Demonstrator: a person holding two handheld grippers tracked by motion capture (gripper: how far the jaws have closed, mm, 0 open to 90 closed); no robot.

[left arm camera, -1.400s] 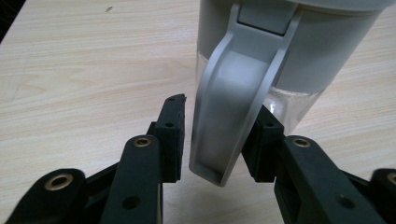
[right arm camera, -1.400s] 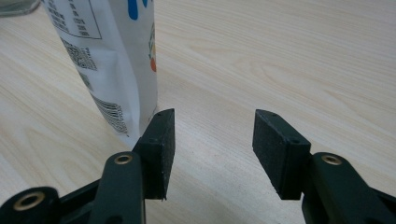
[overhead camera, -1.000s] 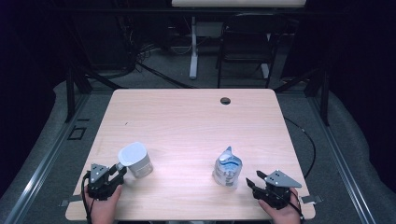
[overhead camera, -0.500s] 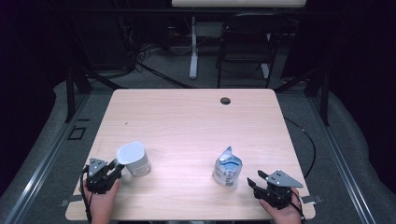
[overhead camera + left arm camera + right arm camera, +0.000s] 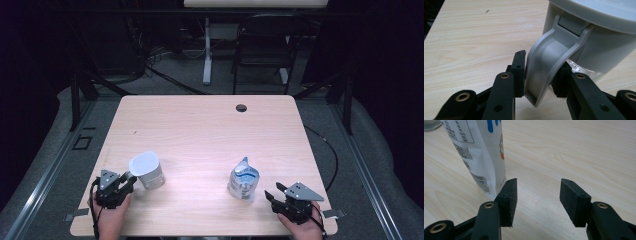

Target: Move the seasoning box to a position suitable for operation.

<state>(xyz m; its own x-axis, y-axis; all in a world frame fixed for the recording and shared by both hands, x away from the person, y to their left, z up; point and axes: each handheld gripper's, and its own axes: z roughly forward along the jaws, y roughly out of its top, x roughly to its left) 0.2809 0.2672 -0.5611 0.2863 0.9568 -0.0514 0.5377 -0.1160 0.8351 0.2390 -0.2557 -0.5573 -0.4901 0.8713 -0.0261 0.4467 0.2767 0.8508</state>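
**Left gripper view: jaws closing on the jug handle**

Left gripper view is showing the left gripper (image 5: 537, 75) with its jaws having just been closing around the grey handle (image 5: 546, 67) of the white plastic jug (image 5: 596, 37); both pads are now lying against the handle's sides, pinching it. The jug is standing near the table's front-left corner. It is probably light and stiff, with a smooth, slightly slippery handle, so the curved handle is the sensible place to hold. The right gripper (image 5: 536, 200) is resting with jaws spread and nothing between them, its left pad just beside the printed pouch (image 5: 481, 150), which looks soft and easily tipped. The wooden table (image 5: 200, 130) is offering wide open room between and beyond both things; its front edge is lying close behind both hands.
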